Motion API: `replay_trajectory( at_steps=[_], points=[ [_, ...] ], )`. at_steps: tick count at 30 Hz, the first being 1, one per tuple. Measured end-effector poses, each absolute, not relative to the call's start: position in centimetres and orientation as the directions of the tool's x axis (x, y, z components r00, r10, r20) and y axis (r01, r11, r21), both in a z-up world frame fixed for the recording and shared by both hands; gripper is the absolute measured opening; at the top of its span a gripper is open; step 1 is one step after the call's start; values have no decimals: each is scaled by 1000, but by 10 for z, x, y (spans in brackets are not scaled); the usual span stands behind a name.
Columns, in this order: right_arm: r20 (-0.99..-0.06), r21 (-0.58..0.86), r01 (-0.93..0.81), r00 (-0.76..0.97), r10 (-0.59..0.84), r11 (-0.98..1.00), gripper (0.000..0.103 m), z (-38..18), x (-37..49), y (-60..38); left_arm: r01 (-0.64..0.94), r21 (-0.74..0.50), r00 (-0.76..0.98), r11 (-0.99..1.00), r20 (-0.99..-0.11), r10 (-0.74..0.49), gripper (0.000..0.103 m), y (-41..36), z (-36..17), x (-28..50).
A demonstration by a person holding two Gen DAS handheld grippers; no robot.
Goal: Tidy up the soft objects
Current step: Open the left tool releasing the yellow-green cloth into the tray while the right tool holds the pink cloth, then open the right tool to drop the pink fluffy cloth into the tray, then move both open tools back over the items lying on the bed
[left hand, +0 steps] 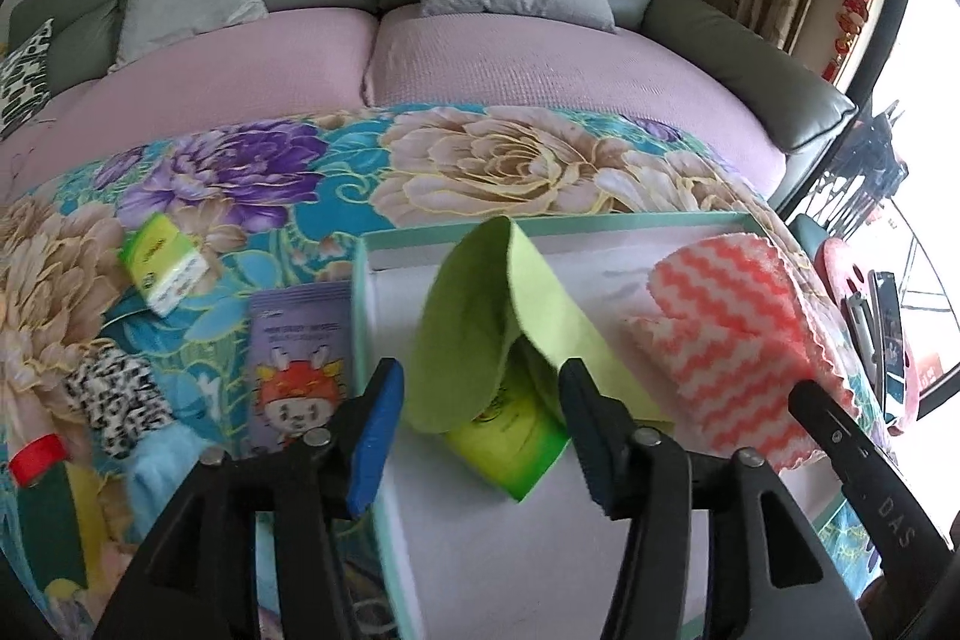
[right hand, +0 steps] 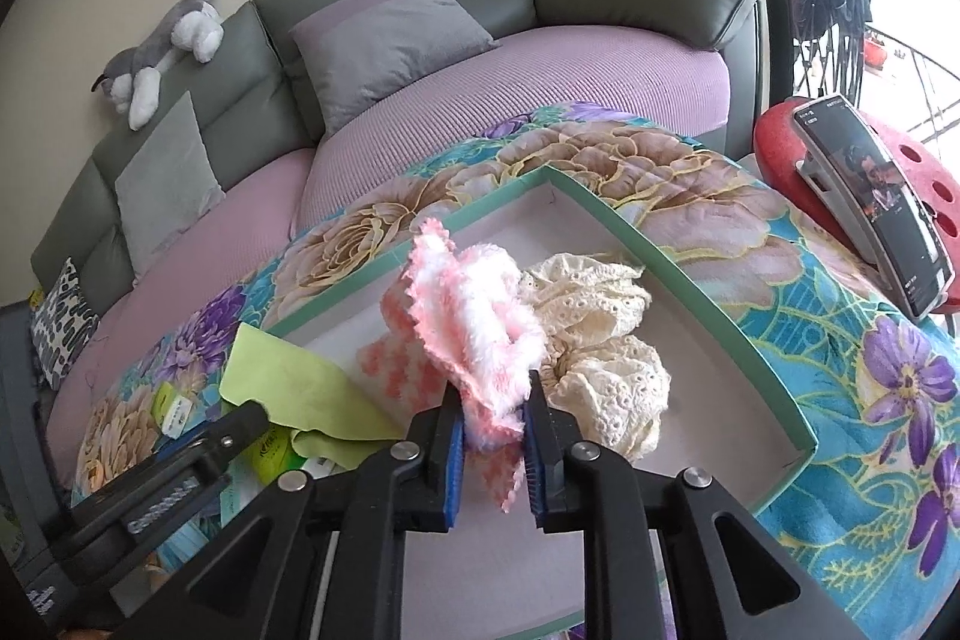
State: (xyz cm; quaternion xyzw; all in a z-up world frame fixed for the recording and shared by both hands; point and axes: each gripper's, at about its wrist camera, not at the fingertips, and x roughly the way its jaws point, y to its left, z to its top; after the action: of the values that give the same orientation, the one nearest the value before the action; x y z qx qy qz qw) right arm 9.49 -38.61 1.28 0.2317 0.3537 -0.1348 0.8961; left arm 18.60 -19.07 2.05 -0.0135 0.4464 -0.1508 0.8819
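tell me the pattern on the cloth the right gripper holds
Pink and white wavy stripes on the cloth, clearest in the left wrist view.

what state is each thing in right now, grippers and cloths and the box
left gripper: open, holding nothing
right gripper: shut on pink cloth
pink cloth: bunched, lifted over the box
green cloth: curled, inside box
cream lace cloth: crumpled, inside box
box: open, no lid
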Motion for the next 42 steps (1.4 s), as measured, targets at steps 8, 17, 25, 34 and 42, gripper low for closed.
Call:
replay_trajectory(
  at_steps=[8, 17, 25, 34, 42],
  points=[
    [-695, 301, 396, 714, -85, 868, 29, 19, 94, -383, 191, -139, 592, 972, -774, -226, 75, -165, 30, 178],
    [-691, 277, 405, 714, -112, 871, 60, 24, 90, -384, 127, -123, 594, 984, -785, -175, 88, -147, 25, 177],
    [-698, 258, 405, 706, -121, 877, 66, 23, 91, -384, 95, -118, 592, 988, -792, -151, 89, -138, 22, 175],
    [-683, 244, 374, 722, -116, 895, 74, 26, 93, -374, 49, -107, 591, 993, -798, -115, 89, -120, 22, 172],
    [-656, 258, 353, 748, -105, 900, 77, 35, 91, -367, -4, -116, 606, 993, -791, -90, 89, -91, 28, 165]
  ],
)
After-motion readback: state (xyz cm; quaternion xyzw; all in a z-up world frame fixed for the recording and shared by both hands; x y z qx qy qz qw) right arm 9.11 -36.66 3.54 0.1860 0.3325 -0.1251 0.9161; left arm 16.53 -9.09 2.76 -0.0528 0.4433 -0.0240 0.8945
